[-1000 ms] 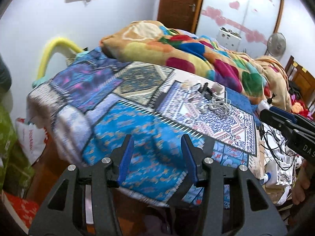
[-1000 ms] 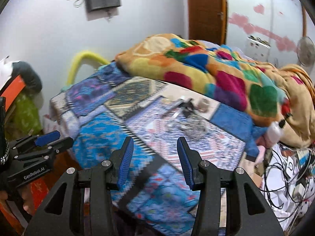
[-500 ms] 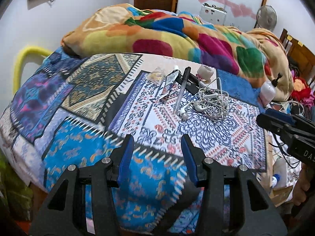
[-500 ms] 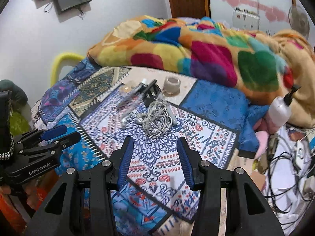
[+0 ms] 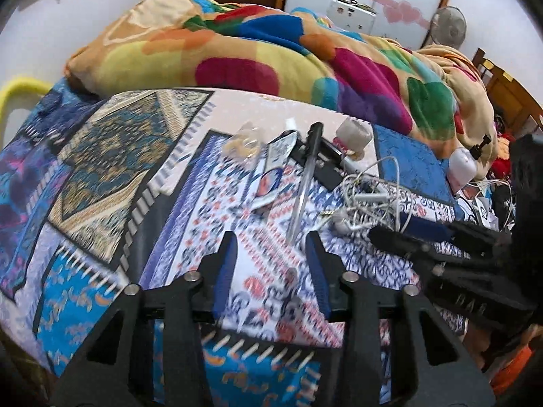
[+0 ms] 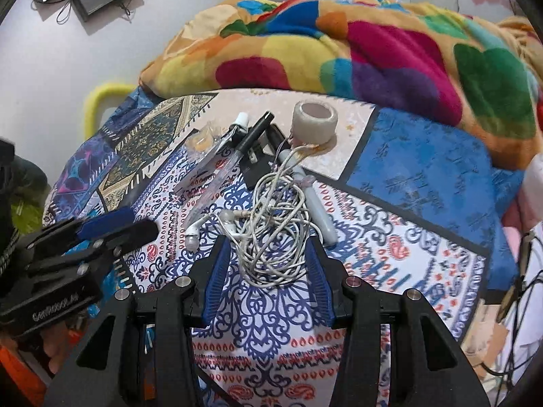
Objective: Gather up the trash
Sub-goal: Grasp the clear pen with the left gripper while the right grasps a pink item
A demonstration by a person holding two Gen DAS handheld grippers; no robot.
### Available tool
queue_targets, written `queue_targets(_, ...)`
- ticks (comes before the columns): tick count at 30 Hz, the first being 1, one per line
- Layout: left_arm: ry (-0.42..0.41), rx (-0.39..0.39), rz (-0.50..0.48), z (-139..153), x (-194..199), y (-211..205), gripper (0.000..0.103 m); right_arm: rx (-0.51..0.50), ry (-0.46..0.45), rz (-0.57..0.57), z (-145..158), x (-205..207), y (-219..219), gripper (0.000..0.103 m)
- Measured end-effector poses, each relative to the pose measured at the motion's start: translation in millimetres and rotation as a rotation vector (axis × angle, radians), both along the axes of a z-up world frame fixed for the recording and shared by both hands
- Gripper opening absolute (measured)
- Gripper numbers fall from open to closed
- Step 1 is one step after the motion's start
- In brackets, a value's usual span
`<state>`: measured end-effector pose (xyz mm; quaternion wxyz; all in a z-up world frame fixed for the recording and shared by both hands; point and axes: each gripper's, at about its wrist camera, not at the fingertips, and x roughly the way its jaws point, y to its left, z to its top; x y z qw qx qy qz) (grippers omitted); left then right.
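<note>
Only one scrap of writing shows: pale lettering on the body of the left gripper [image 6: 117, 227] seen from the right wrist view, too blurred to read, and a few light letters on the right gripper [image 5: 407, 229] in the left wrist view, equally unreadable. Both grippers hang over a bed covered by a patchwork bedsheet [image 6: 424, 176] of blue, white and red prints, and both have their blue-padded fingers spread apart with nothing between the pads. The right gripper [image 6: 268, 261] straddles the near end of a tangle of white earphones [image 6: 271, 230], its fingers on either side of the loops but not closed on them. Beyond the tangle lie a clear pen with a black cap [image 6: 237, 156], a pale roll of tape [image 6: 315, 122] standing on its side face, a grey-blue tube [image 6: 322, 213] and a crumpled clear wrapper [image 6: 203, 140]. From the left gripper [image 5: 271, 264] the same pen [image 5: 305, 176] points toward it, with a small printed sachet [image 5: 271, 173] just to its left, its print illegible. A multicoloured blanket [image 5: 271, 51] is heaped along the far side of the bed.
</note>
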<state>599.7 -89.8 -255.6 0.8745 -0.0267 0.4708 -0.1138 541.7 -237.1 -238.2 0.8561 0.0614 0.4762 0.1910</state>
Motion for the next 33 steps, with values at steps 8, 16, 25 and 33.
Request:
queue_targets(8,0.006,0.08,-0.034,-13.5,28.2,-26.3,0.022,0.009,-0.007,0.037,0.1,-14.2,-12.3,0.007)
queue_targets(16,0.013,0.081,-0.053,-15.5,5.8,-31.3,0.001,0.006,-0.016,0.055,8.4,-39.4,-29.6,0.006)
queue_targets(25,0.064,0.102,-0.064,-20.1,-50.7,-21.6,0.0,-0.019,0.008,0.088,10.4,-67.7,-32.1,0.006)
queue_targets(33,0.047,0.143,-0.093,-14.2,-40.8,-31.9,0.026,-0.063,0.019,0.061,4.8,-74.1,-41.2,0.01)
